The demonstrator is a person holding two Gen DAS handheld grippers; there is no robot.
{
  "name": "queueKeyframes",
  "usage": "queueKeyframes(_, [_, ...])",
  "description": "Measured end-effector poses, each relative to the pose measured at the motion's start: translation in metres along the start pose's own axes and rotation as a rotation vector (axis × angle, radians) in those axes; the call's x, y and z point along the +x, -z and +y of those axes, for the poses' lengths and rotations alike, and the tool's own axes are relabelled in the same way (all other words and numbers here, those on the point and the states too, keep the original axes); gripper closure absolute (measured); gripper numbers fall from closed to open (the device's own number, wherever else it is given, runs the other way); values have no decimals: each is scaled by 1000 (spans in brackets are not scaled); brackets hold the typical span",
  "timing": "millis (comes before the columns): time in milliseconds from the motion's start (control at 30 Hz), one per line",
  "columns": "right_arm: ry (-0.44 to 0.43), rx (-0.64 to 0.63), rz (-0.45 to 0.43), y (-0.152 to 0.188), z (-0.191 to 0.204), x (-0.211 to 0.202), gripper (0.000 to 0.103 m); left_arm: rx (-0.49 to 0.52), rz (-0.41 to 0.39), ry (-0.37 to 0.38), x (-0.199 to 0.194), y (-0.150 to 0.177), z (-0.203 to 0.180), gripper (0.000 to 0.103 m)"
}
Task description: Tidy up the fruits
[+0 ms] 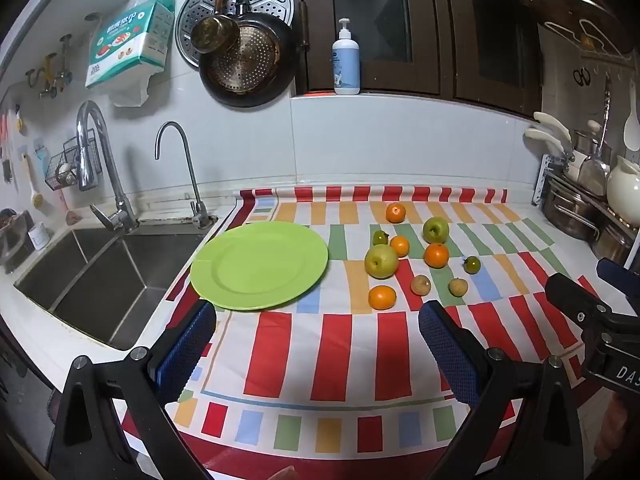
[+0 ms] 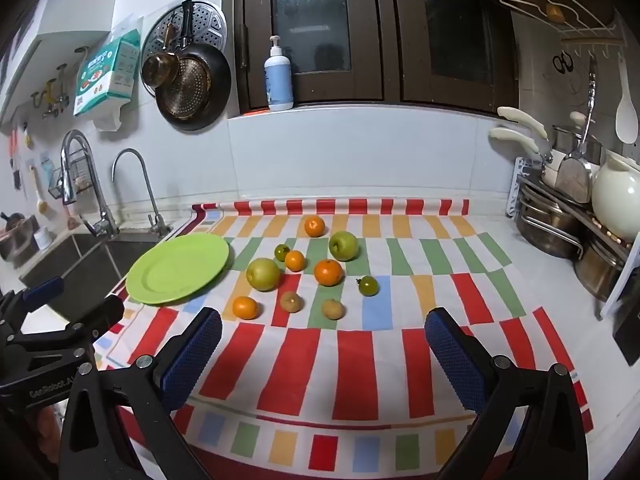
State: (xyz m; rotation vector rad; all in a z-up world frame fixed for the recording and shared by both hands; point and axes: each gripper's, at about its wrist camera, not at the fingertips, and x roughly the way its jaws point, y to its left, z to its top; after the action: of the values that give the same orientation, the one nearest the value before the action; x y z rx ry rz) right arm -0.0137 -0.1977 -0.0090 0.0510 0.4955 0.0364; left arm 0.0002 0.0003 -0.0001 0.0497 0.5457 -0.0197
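Observation:
An empty green plate lies on a striped cloth beside the sink. To its right lie several loose fruits: oranges such as the nearest one, two green apples, two small green tomatoes and two small brown fruits. My left gripper is open and empty, in front of the plate. My right gripper is open and empty, in front of the fruits.
A steel sink with two faucets is at the left. A dish rack with pots and a white jug stands at the right. A soap bottle sits on the window ledge. Pans hang on the wall.

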Motion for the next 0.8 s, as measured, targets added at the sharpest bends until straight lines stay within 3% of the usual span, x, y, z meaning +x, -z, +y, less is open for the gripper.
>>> queueKeyframes(800, [3,11,0,-1,-4,1,1,14,-1,28,1,-5,-2,0])
